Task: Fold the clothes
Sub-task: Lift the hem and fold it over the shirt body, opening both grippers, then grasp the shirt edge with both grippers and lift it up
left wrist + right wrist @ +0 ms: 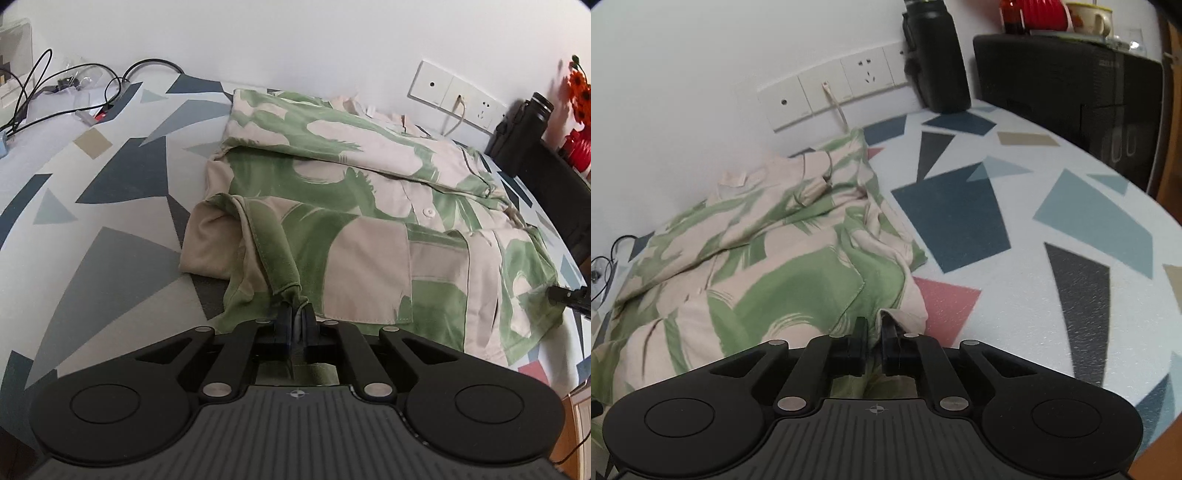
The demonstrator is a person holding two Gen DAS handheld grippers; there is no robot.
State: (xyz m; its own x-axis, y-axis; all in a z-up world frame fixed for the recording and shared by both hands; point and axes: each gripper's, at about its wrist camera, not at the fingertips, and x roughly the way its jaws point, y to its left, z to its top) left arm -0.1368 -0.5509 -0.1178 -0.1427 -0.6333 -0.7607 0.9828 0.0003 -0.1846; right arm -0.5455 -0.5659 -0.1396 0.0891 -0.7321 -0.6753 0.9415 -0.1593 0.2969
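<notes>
Both claws are nearly closed on cloth: left claw (295,314) pinches a bunched green corner of the shirt (354,206), and right claw (873,328) nips a pale hem at the shirt's other near corner. No earlier view tells me more. From my seat the shirt lies ahead of both claws on the patterned tabletop (1015,206), its long axis running away from me toward the wall, collar end farthest. I hold the near edge at both ends, so I judge the coming move is to carry that edge forward over the body, both hands about equally close. Sockets (827,92) with a cord (838,110) sit just behind the collar, a black bottle (938,59) stands at the far right, and cables (74,85) lie far left, well apart.
</notes>
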